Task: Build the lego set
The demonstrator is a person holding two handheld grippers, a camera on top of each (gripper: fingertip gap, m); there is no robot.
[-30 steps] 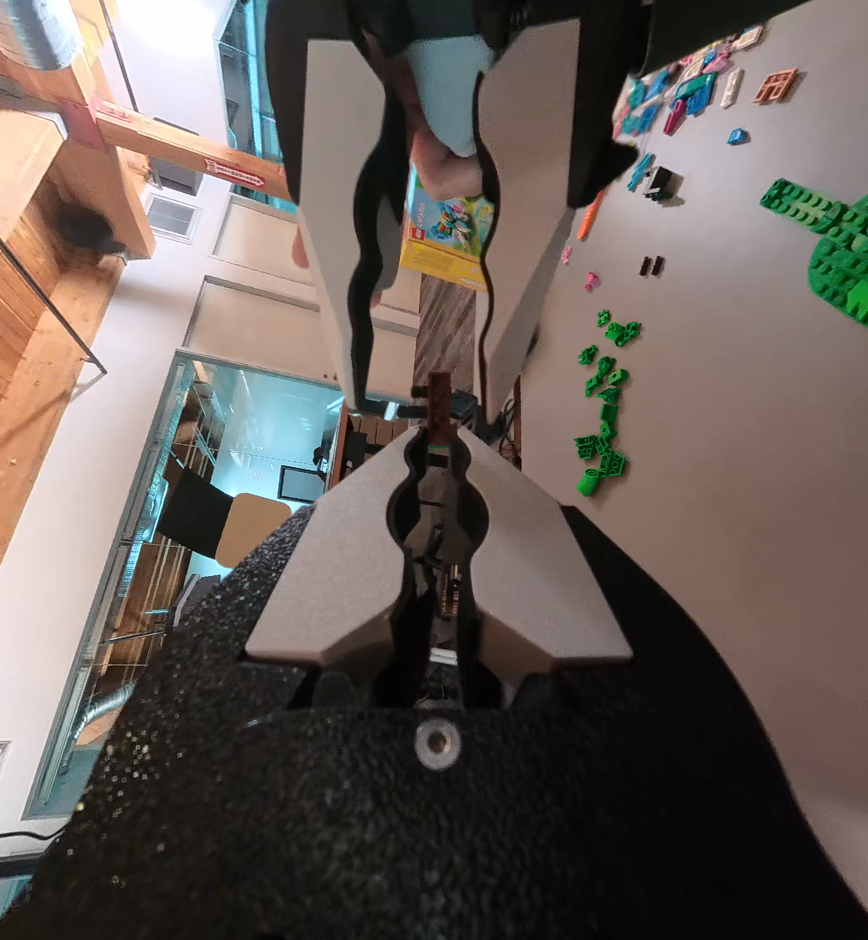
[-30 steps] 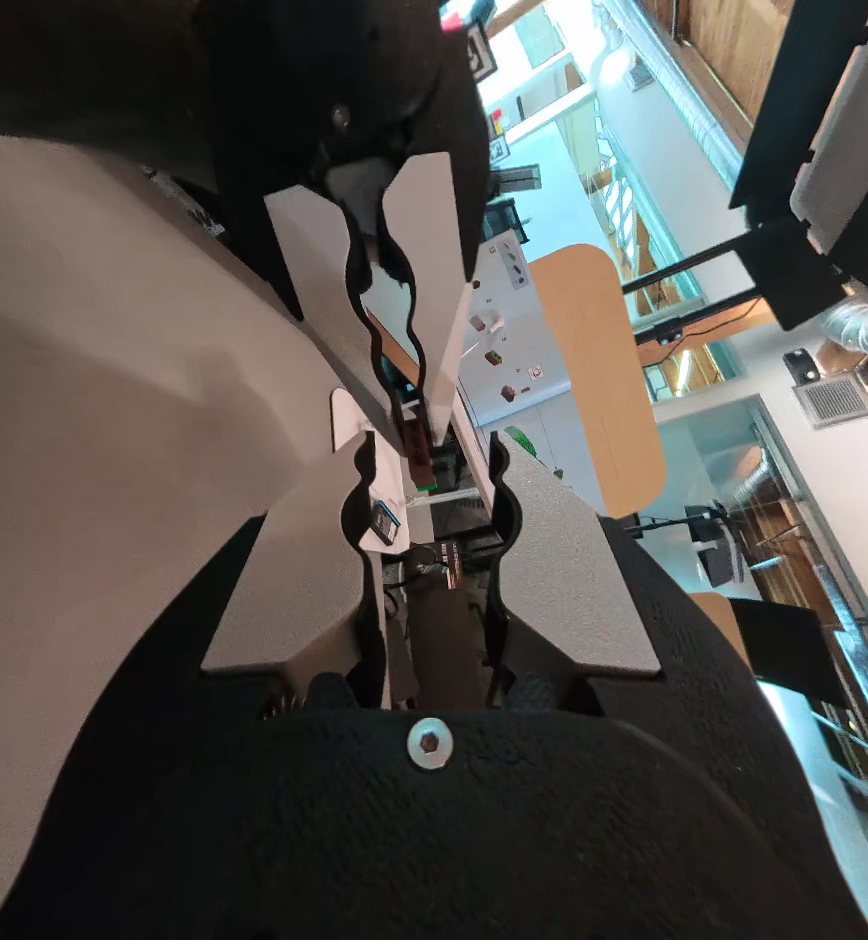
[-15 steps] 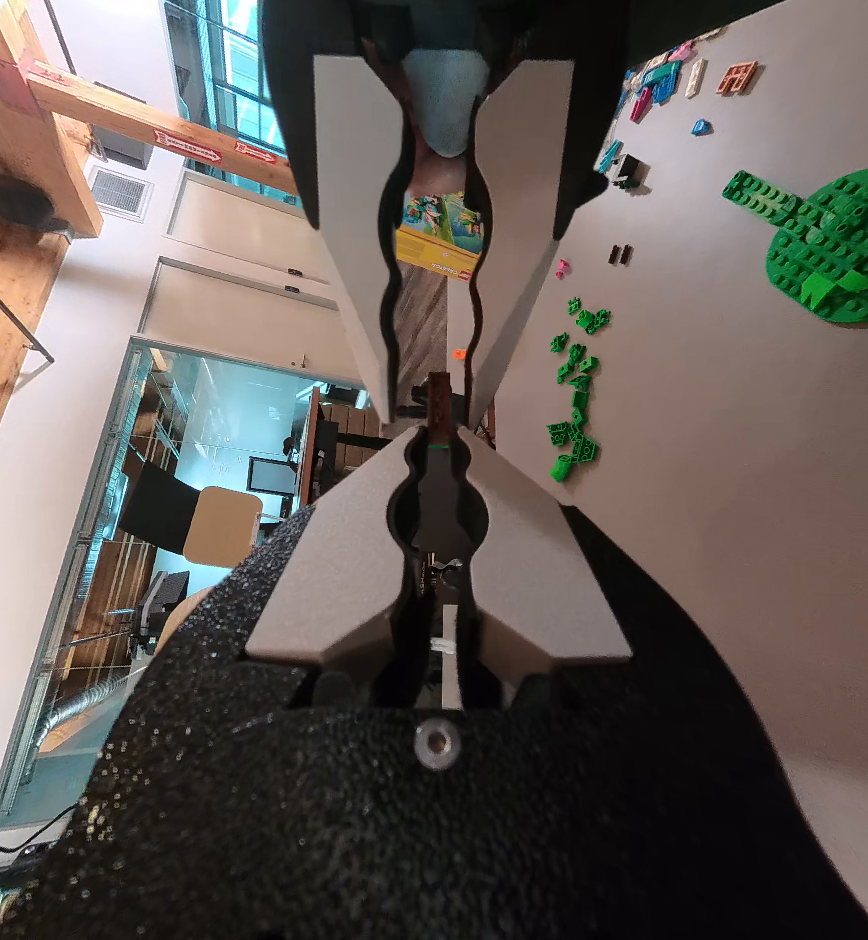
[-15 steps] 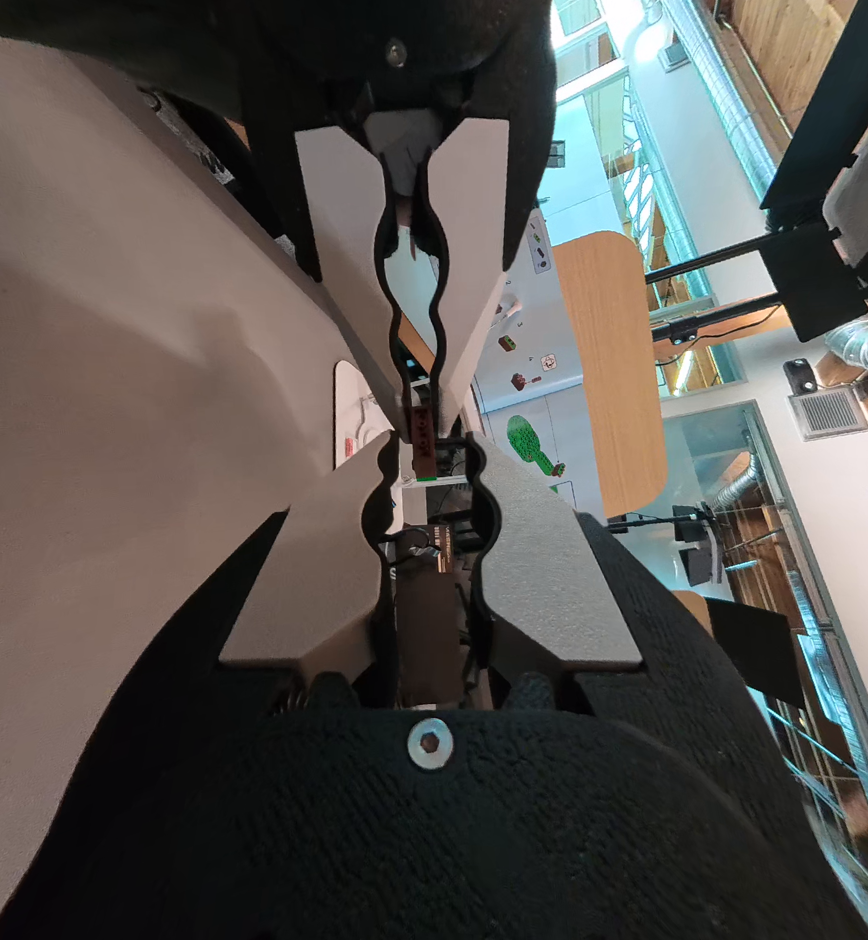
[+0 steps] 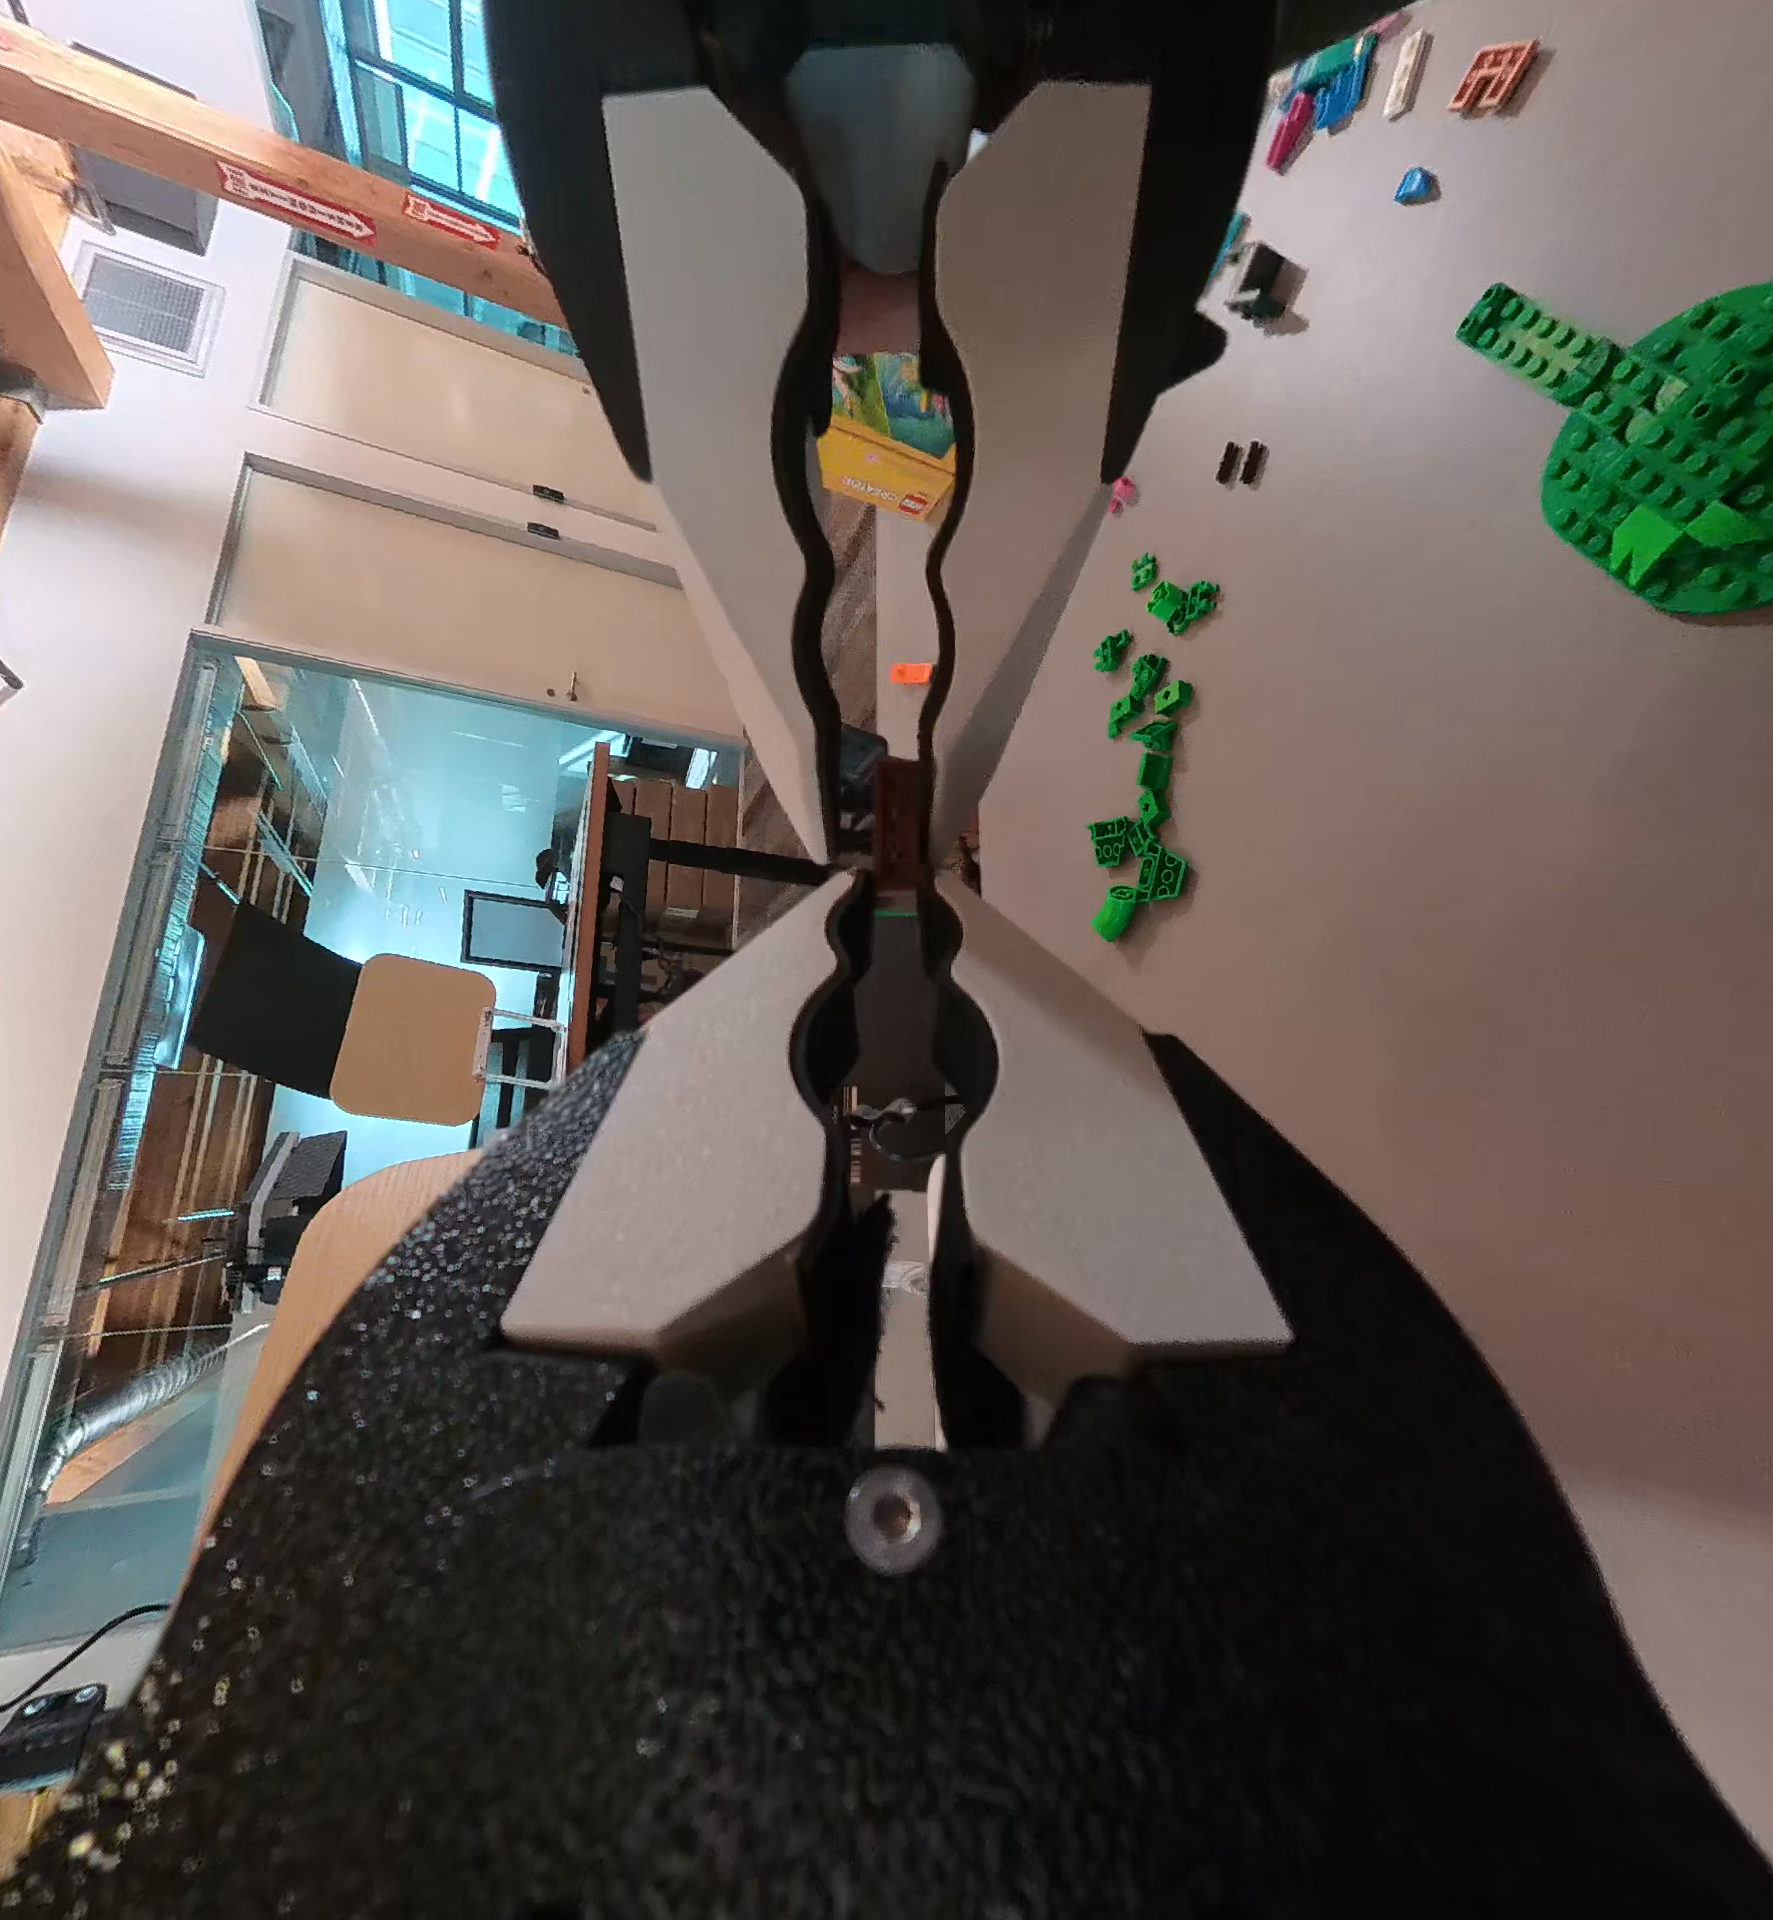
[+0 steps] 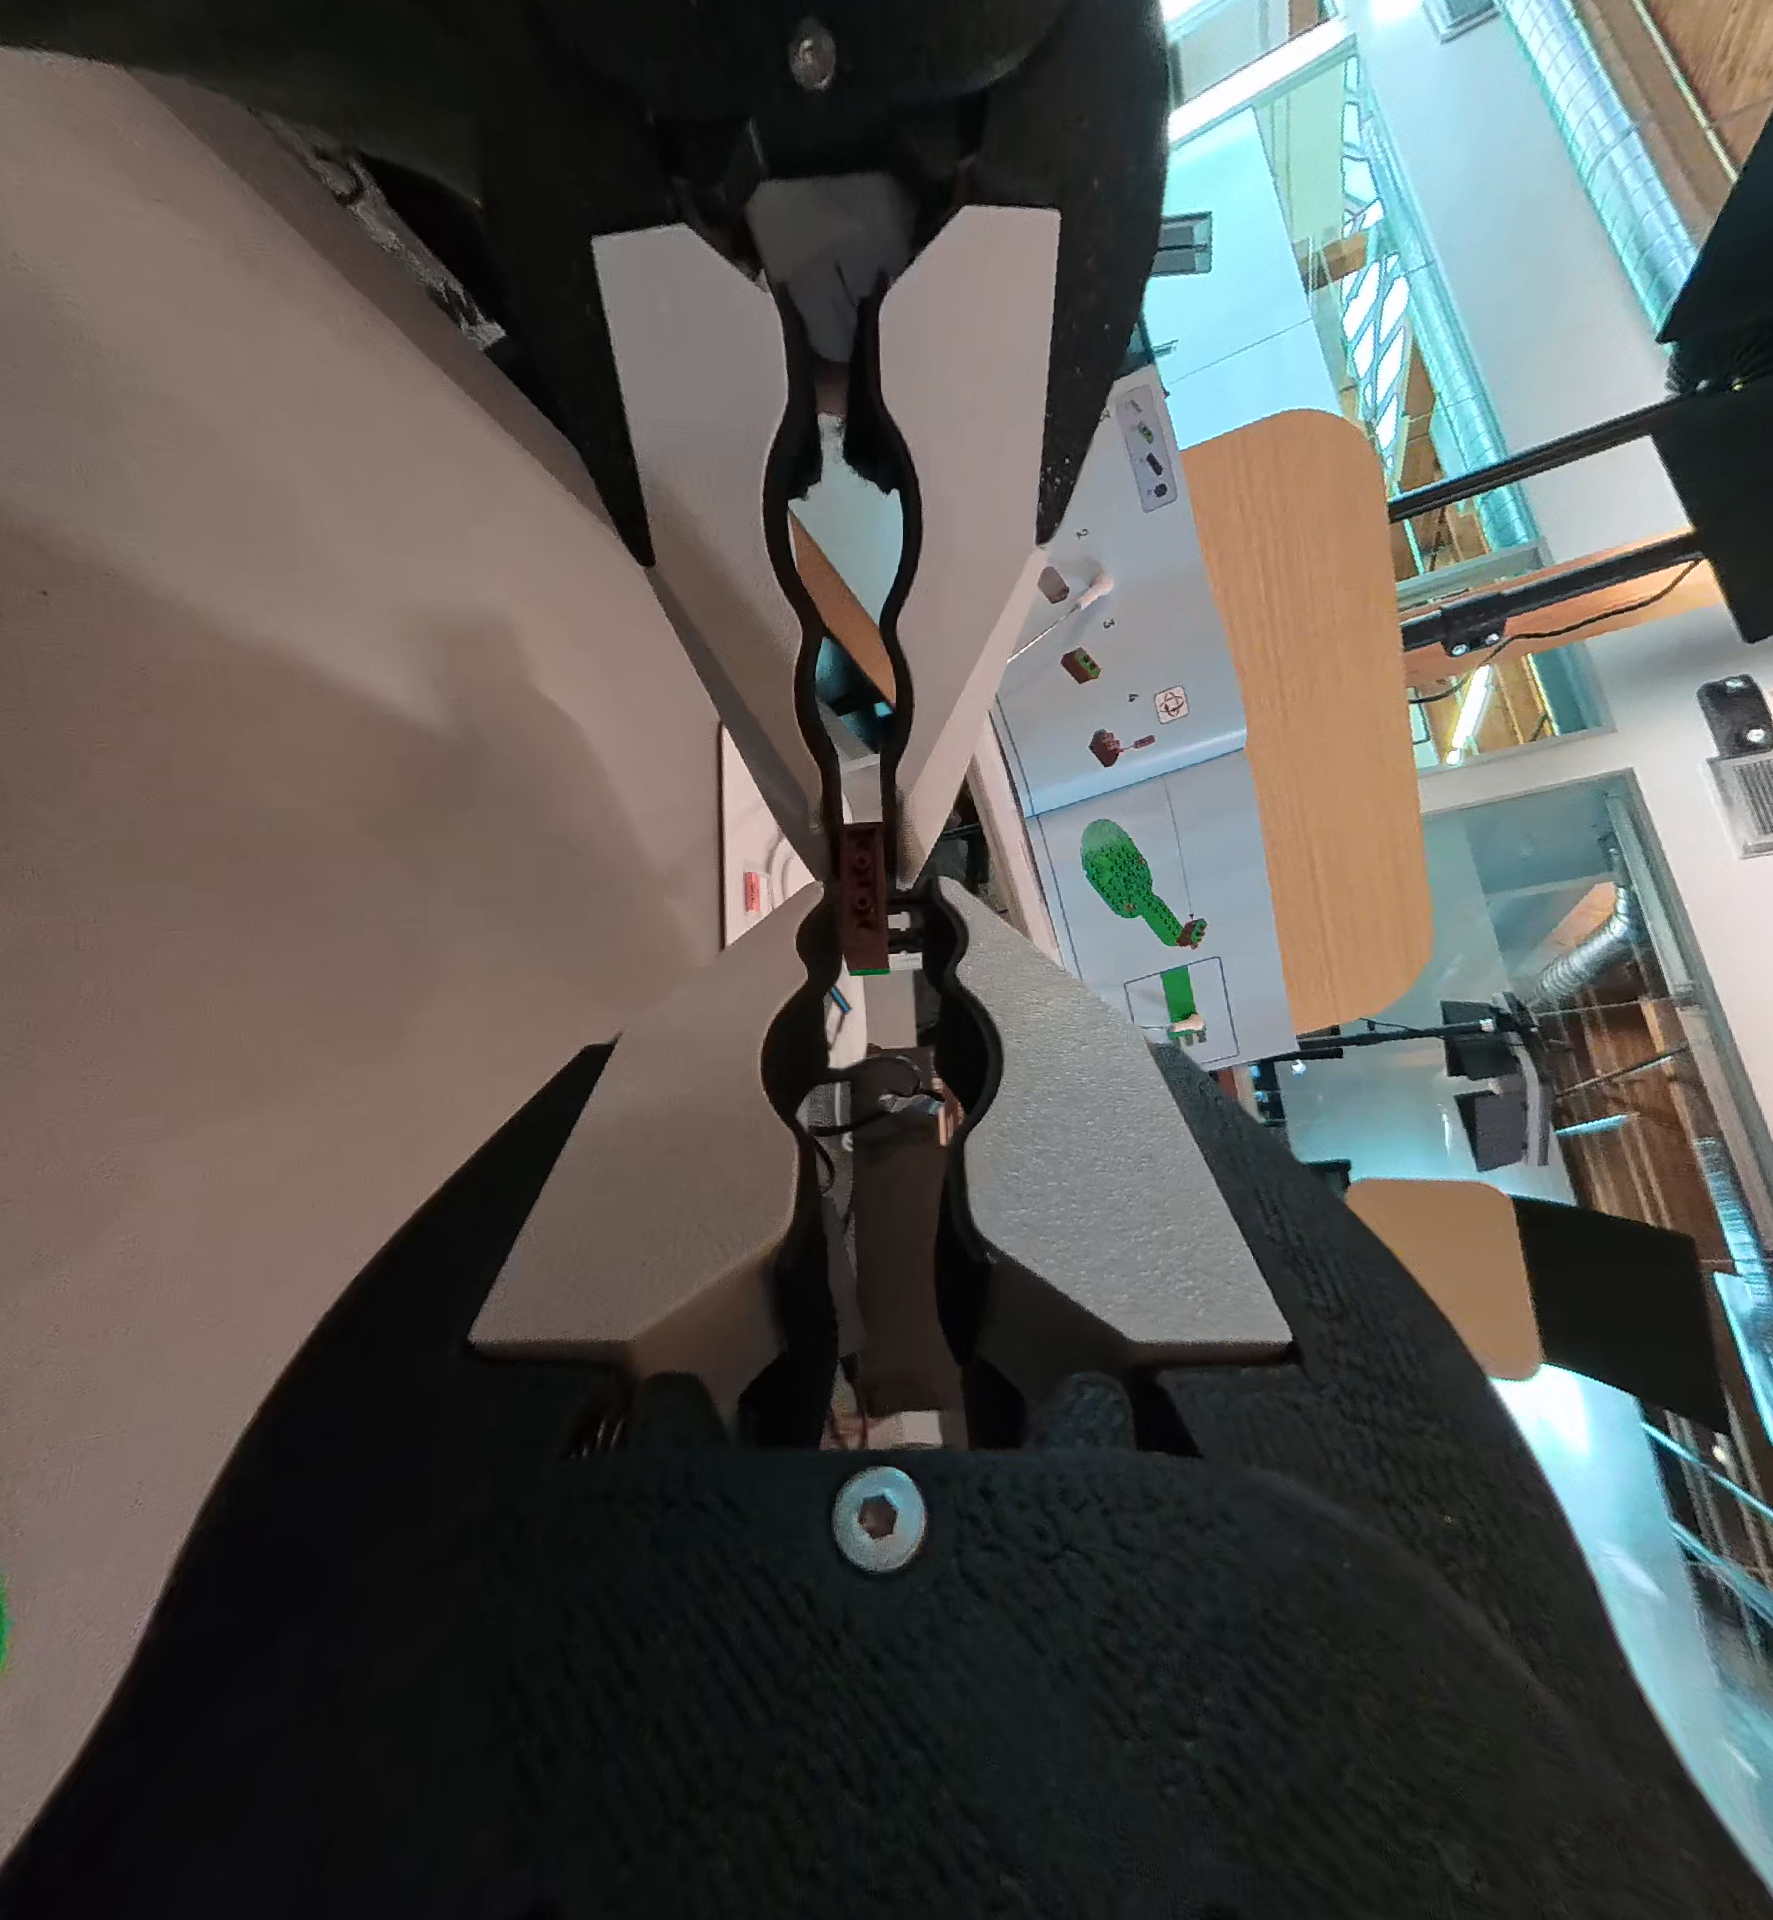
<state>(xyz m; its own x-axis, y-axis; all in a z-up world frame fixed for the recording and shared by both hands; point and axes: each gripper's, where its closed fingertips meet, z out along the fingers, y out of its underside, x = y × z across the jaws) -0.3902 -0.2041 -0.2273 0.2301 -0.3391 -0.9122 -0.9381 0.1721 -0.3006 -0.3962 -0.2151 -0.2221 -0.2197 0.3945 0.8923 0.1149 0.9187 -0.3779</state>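
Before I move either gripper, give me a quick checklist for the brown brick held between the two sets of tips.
1. left gripper clamped on the brown brick: ok.
2. right gripper gripping the same brick: cannot tell; its jaws are narrow around it, but contact on both sides is unclear.
3. Grippers lined up tip to tip: ok.
4. green piece seated on the brick's end: cannot tell; only a sliver shows.
5. green base lying flat on the table, free of both grippers: ok.
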